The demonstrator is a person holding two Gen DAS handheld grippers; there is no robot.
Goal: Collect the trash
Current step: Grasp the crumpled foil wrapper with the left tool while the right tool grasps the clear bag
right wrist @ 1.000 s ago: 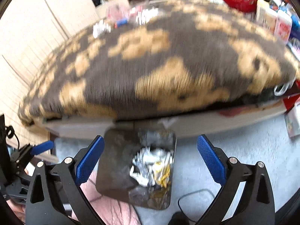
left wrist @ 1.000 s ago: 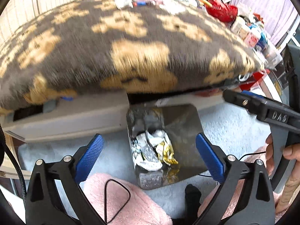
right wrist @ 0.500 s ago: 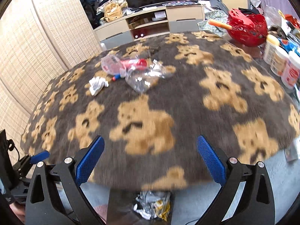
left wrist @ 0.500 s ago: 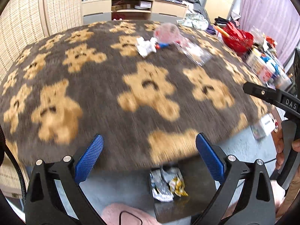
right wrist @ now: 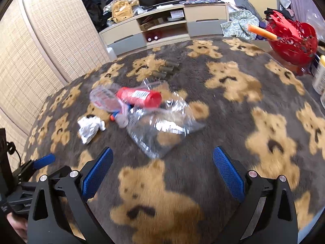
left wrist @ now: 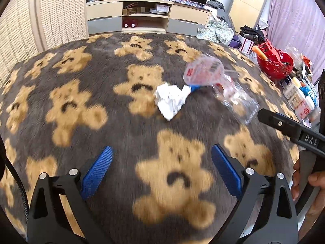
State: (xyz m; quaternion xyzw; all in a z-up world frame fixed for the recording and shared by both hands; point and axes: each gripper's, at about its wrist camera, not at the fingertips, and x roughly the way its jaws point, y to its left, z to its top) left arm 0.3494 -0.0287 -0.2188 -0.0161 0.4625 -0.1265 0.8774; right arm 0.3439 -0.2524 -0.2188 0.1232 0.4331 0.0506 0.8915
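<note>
Trash lies on a grey blanket with tan bears (left wrist: 142,134). A crumpled white paper (left wrist: 170,99) (right wrist: 89,128) lies mid-blanket. Beside it are a clear plastic cup (left wrist: 203,71) (right wrist: 105,99), a red can (right wrist: 140,96) and a clear plastic bag (right wrist: 162,130) (left wrist: 237,99). My left gripper (left wrist: 161,168) is open and empty above the blanket's near part, short of the paper. My right gripper (right wrist: 162,170) is open and empty, just short of the plastic bag. The right gripper's body also shows in the left wrist view (left wrist: 292,130).
A red basket (right wrist: 290,38) (left wrist: 274,61) and several bottles (left wrist: 300,99) stand at the right edge. A TV cabinet (left wrist: 146,20) stands behind the blanket. A woven screen (right wrist: 40,46) is on the left. Small dark cylinders (right wrist: 166,69) lie far on the blanket.
Both grippers rose from the metal bin of foil trash on the floor to above the blanket. The bin has left both views. The trash on the blanket is closer.
</note>
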